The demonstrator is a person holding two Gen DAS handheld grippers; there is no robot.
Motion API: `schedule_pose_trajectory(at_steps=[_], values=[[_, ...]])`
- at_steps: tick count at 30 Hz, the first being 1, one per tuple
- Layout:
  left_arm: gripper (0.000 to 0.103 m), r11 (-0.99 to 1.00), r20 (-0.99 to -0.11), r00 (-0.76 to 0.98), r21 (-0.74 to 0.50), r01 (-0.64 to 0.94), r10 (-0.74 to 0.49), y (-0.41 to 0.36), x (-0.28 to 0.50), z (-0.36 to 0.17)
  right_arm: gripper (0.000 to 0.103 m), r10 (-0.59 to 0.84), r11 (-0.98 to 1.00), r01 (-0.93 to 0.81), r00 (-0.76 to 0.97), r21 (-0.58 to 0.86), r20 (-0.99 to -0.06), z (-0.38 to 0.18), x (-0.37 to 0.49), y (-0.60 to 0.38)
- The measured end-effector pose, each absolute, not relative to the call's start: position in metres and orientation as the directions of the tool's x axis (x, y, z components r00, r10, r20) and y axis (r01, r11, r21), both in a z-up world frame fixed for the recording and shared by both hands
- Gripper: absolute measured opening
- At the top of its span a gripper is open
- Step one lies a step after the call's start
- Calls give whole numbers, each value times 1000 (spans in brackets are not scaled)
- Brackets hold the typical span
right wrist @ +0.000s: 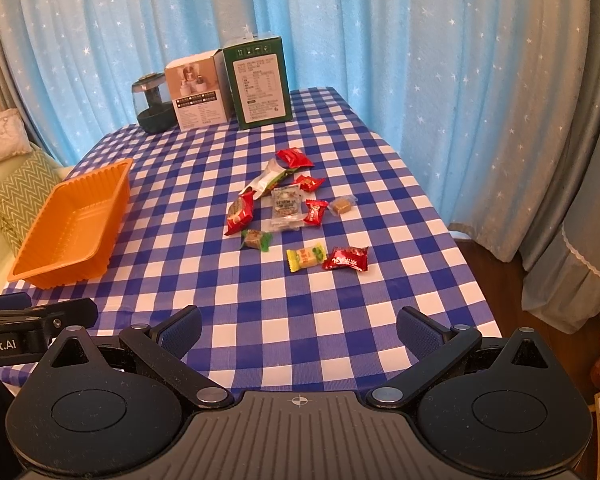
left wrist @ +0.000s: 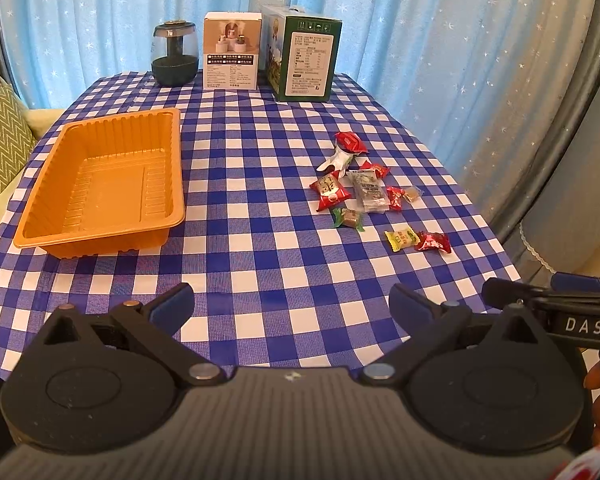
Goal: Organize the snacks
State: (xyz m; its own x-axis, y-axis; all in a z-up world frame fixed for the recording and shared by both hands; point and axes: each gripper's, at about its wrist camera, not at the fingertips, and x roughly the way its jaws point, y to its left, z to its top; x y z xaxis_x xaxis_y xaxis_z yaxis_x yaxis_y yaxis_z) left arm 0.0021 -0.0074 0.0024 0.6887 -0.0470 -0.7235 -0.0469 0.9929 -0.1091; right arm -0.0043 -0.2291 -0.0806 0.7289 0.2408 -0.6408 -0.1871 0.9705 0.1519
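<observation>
A blue-and-white checked tablecloth is covering the table. The ribbed orange plastic tray is sitting empty at its left side, the wrapped snacks lying scattered well apart, right of centre. Left gripper and right gripper are hovering spread apart over bare near-edge cloth.

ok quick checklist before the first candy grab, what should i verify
1. Left gripper open and empty: ok.
2. Right gripper open and empty: ok.
3. Orange tray empty, opening up, on the checkered tablecloth: ok.
4. Nearest candies, the yellow candy and the red candy, lie apart from the pile: ok.
5. Candies in the pile separated for single picks: not ok, several touch or overlap.
6. Boxes and jar stand behind the candies, out of the path: ok.
</observation>
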Motion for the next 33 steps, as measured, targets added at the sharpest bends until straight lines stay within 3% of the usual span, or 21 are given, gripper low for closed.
schedule_pose_trajectory(at_steps=[33], values=[[103,992,-719,693,-120,-41,-58,-11,2,4,103,246,969,-187,728,160,-640,-80,-5,-229]])
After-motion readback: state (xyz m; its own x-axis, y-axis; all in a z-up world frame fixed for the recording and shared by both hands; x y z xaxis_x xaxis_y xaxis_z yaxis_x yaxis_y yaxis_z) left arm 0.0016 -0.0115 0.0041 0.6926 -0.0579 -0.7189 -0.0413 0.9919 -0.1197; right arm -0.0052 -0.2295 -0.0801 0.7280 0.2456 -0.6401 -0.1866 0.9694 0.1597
